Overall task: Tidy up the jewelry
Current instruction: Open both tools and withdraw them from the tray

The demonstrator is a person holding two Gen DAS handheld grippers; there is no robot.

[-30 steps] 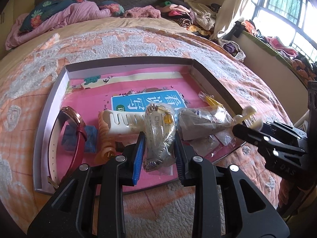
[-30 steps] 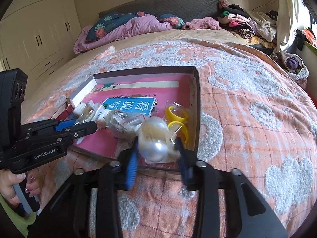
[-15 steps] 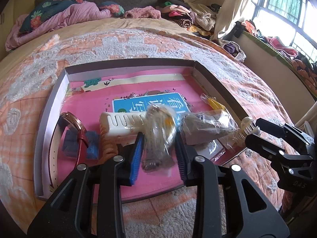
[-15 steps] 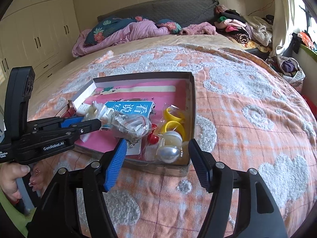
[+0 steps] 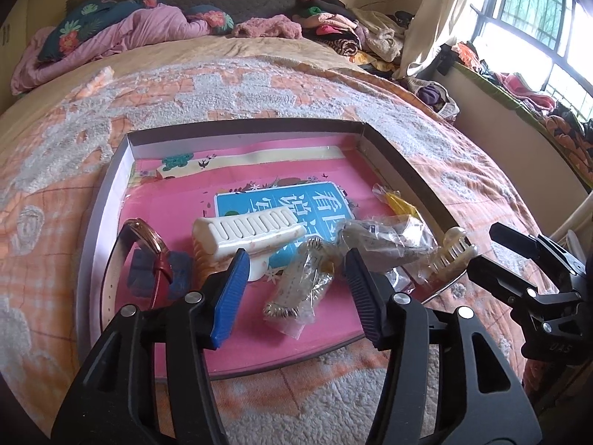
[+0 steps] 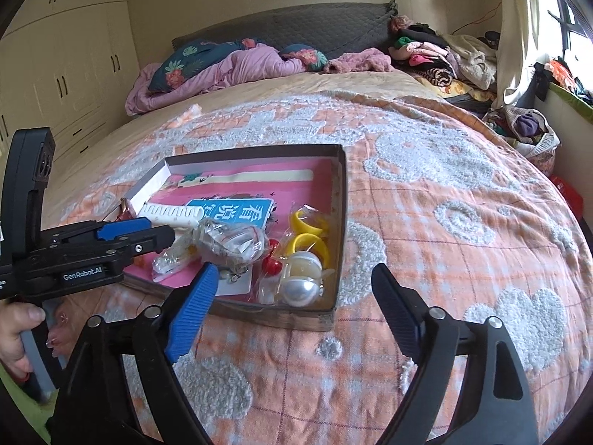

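Observation:
A shallow box [image 5: 404, 178] with a pink lining lies on the bed; it also shows in the right wrist view [image 6: 341, 200]. My left gripper [image 5: 294, 270] is open above a bagged silver bracelet [image 5: 300, 289] that lies in the box. Beside it are a white comb clip [image 5: 244, 228], a red-strap watch [image 5: 148, 256] and a clear bag of jewelry [image 5: 385, 241]. My right gripper [image 6: 292, 282] is open and empty, in front of the box. A pearl hair clip [image 6: 300, 285] and yellow bangles [image 6: 309, 235] lie in the box's near right corner.
The box sits on an orange and white bedspread [image 6: 463, 222]. Pillows and a pink blanket [image 6: 237, 66] lie at the headboard, piled clothes [image 6: 437, 55] at the far right. White wardrobes [image 6: 59, 59] stand on the left; a window [image 5: 537, 18] is on the right.
My left gripper opened and let go of the bagged bracelet, which now lies in the box. My right gripper released the pearl clip into the box, opened wide and pulled back.

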